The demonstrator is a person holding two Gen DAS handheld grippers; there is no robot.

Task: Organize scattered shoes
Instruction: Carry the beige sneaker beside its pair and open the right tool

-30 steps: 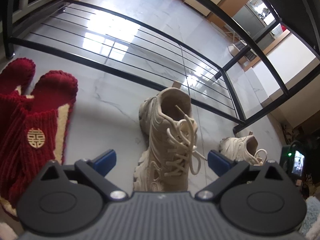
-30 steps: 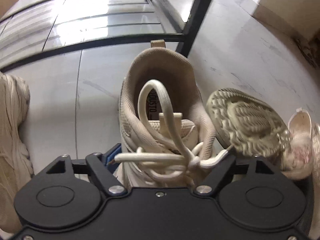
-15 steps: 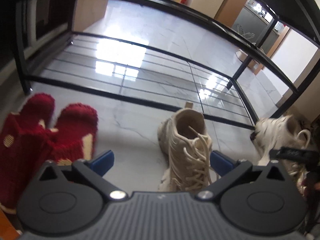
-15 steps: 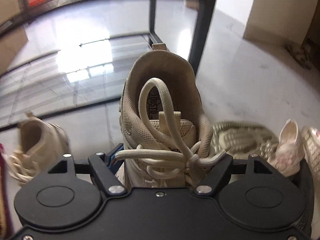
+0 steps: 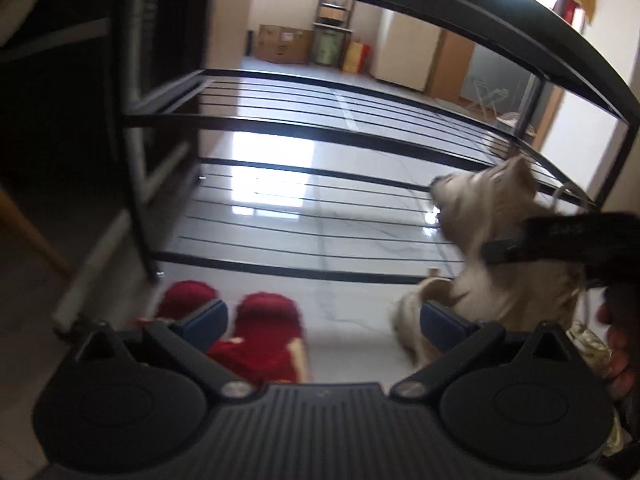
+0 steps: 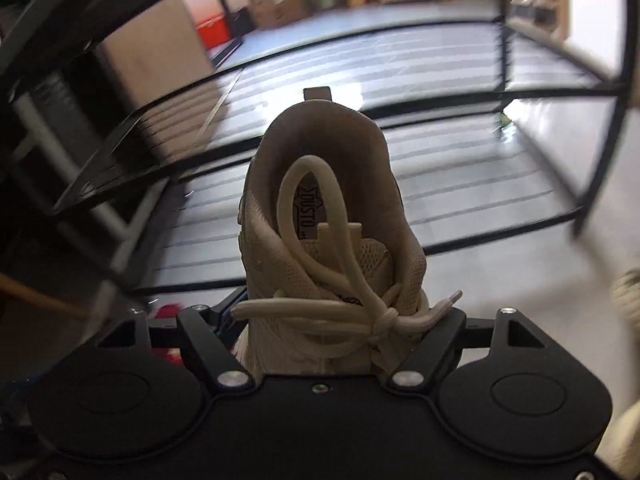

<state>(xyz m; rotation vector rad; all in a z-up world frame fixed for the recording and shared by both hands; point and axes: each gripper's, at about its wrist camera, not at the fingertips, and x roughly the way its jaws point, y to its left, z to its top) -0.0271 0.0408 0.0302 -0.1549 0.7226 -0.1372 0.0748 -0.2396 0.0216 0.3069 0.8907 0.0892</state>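
My right gripper (image 6: 320, 320) is shut on a beige lace-up sneaker (image 6: 324, 216) and holds it in the air, heel forward, in front of the black wire shoe rack (image 6: 440, 184). In the left wrist view the same sneaker (image 5: 492, 216) shows blurred at the right, level with the rack's lower shelves (image 5: 320, 216), with the right gripper's black body over it. My left gripper (image 5: 322, 320) is open and empty above the floor. A second beige sneaker (image 5: 412, 312) stands on the floor behind its right finger. A pair of red slippers (image 5: 264, 332) lies at lower left.
The rack has several wire shelves with black posts (image 5: 136, 184) at the left. White marble floor (image 5: 344, 320) lies under it. Cardboard boxes (image 5: 284, 44) stand far behind. Another pale shoe (image 6: 628, 292) shows at the right edge of the right wrist view.
My right gripper has lifted the sneaker off the floor and up toward the rack shelves. My left gripper has pulled back and tilted up, so the floor sneaker and slippers sit lower in view.
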